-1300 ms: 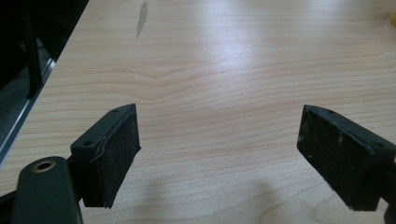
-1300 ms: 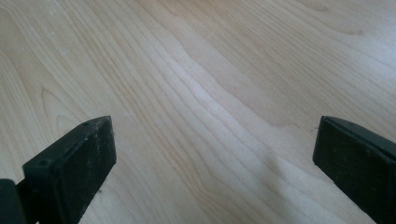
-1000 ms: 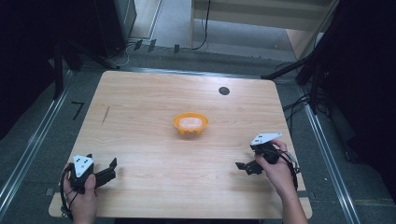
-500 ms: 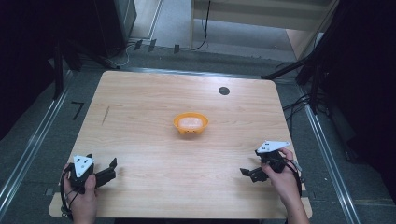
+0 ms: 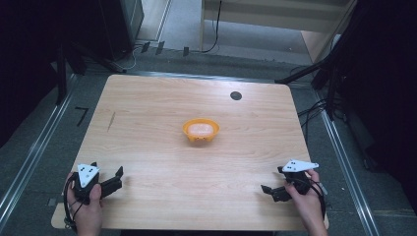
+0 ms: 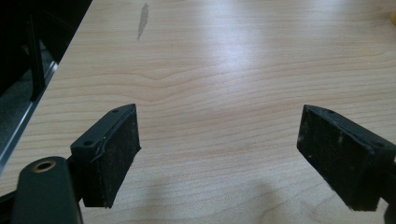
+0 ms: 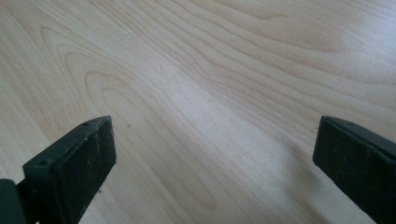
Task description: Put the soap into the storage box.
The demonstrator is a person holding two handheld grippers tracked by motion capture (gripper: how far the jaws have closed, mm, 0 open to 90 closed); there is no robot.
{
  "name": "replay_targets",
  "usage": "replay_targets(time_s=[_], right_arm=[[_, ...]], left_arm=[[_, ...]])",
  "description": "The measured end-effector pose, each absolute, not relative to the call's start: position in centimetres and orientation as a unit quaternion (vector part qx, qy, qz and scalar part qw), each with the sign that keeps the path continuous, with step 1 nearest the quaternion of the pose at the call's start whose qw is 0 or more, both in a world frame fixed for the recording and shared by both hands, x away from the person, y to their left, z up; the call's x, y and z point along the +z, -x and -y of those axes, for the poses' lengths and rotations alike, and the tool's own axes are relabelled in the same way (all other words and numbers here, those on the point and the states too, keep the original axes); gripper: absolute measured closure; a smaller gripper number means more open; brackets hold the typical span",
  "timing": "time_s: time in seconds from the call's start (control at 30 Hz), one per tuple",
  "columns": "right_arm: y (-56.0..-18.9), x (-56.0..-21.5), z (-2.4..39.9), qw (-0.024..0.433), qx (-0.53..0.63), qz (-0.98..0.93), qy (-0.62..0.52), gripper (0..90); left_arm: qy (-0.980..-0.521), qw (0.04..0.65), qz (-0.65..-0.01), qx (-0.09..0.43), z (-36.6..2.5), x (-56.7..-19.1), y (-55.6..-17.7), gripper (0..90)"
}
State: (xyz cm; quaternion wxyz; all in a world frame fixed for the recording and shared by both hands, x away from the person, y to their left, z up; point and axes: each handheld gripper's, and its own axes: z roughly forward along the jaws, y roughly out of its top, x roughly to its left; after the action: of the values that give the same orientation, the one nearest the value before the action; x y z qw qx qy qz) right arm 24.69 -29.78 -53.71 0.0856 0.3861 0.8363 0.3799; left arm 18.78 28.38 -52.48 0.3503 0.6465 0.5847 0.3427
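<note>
An orange bowl (image 5: 201,131) with something pale inside stands near the middle of the wooden table (image 5: 147,118). My left gripper (image 5: 114,178) rests at the near left corner, open, its jaws wide apart over bare wood in the left gripper view (image 6: 219,154). A sliver of the orange bowl (image 6: 392,17) peeks in at that view's top right edge. My right gripper (image 5: 272,184) sits low at the near right, open, with nothing between its jaws in the right gripper view (image 7: 215,163). Both grippers are far from the bowl.
A small black round disc (image 5: 236,95) lies at the table's far side, right of centre. A dark streak (image 5: 111,121) marks the wood at the left. Metal rails and cables run along the floor around the table.
My right gripper has drawn back toward the near right corner and come down closer to the tabletop. The left gripper and the bowl have stayed put.
</note>
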Motion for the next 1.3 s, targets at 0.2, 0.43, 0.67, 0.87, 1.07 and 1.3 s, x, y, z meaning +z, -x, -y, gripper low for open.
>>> replay_targets(time_s=[0.2,0.43,0.67,0.87,1.07,1.3], right_arm=[[-23.9,-54.0,30.6,0.088,0.384,-0.832,-0.391,0.0],[-23.0,-54.6,31.6,0.088,0.393,-0.822,-0.401,0.0],[-22.0,-54.7,32.8,0.097,0.401,-0.816,-0.406,0.0],[-21.3,-54.6,34.3,0.106,0.404,-0.808,-0.415,0.0],[-20.5,-55.2,35.6,0.109,0.407,-0.802,-0.424,0.0],[-19.6,-55.4,37.0,0.105,0.419,-0.792,-0.431,0.0]], left_arm=[[-0.647,0.35,-0.585,0.342,-28.4,-52.5,-18.8,13.8],[-0.648,0.348,-0.584,0.344,-28.3,-52.5,-18.7,13.9],[-0.648,0.347,-0.584,0.345,-28.3,-52.5,-18.7,13.9],[-0.649,0.347,-0.583,0.345,-28.3,-52.5,-18.7,13.9],[-0.649,0.347,-0.582,0.346,-28.3,-52.5,-18.7,13.8],[-0.649,0.346,-0.582,0.347,-28.2,-52.5,-18.7,13.9]])
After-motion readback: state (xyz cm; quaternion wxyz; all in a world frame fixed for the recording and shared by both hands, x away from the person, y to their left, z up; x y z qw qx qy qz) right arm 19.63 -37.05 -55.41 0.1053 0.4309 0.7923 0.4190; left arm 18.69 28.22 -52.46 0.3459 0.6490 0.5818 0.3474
